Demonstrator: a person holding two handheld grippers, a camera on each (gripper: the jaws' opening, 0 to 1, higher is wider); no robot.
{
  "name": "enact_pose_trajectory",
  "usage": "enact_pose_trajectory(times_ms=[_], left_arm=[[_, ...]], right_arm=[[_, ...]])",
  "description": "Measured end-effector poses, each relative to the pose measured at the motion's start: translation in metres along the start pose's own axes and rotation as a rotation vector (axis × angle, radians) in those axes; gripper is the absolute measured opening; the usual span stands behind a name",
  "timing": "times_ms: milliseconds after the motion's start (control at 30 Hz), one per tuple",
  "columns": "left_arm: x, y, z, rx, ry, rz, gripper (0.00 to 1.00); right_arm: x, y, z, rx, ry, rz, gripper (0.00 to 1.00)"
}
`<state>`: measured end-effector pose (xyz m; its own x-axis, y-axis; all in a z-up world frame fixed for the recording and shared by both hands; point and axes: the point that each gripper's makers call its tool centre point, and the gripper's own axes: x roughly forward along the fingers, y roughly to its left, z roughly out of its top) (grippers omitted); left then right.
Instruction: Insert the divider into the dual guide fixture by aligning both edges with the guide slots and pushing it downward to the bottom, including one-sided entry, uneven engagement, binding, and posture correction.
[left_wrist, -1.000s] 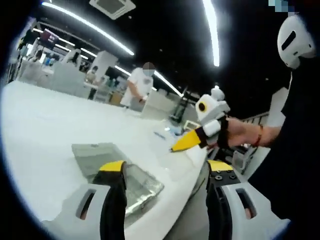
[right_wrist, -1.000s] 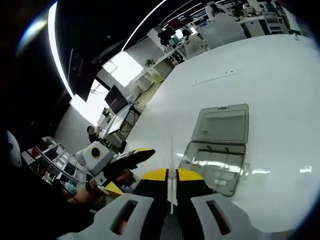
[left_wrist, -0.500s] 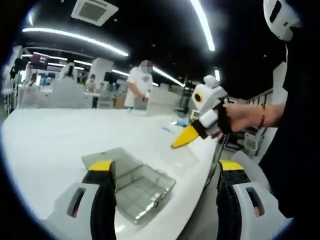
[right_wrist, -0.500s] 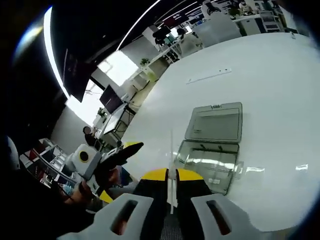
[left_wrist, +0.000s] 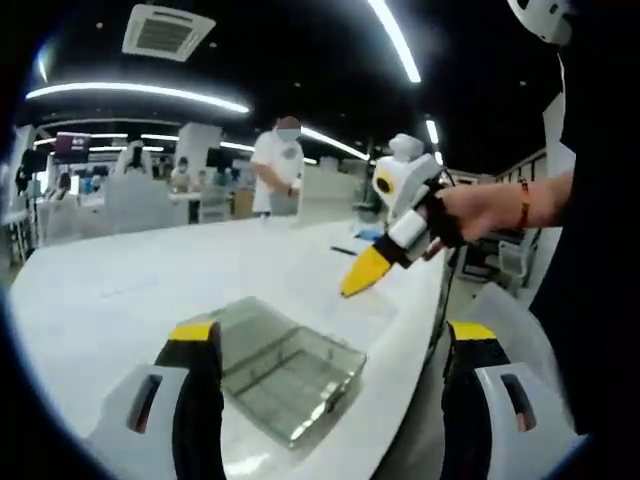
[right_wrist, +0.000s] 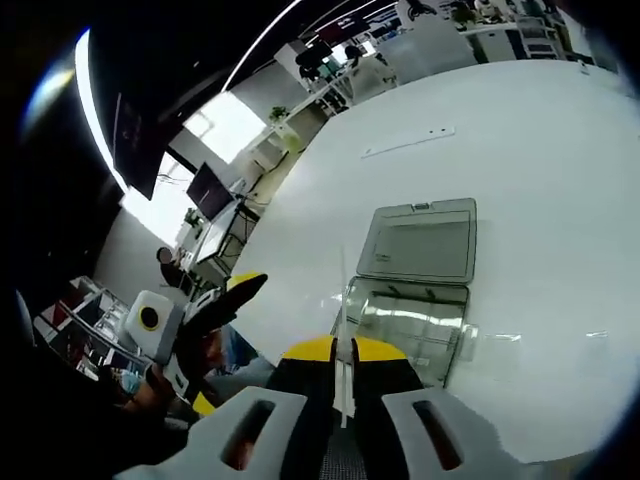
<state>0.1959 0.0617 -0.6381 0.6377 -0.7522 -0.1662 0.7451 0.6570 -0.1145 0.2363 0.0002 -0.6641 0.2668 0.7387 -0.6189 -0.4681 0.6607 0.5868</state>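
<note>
**Carrying the divider toward the fixture**

Holding the divider (right_wrist: 342, 330), a thin clear sheet, your right gripper (right_wrist: 343, 347) is pinching it, well above the bench (right_wrist: 560, 180). The clear fixture (right_wrist: 405, 325) sits open near the bench's near edge. Your left gripper (left_wrist: 330, 335) hangs spread and empty. Next, lower and square both edges to the slots. Since a second ago, the left view has levelled out, with the fixture more central.
</note>
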Motion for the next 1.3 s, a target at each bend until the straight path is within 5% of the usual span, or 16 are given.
enact_pose_trajectory(times_ms=[1300], left_arm=[[0.007, 0.001, -0.011, -0.067, 0.044, -0.008, 0.99]], right_arm=[[0.013, -0.023, 0.001, 0.08, 0.049, -0.091, 0.0]])
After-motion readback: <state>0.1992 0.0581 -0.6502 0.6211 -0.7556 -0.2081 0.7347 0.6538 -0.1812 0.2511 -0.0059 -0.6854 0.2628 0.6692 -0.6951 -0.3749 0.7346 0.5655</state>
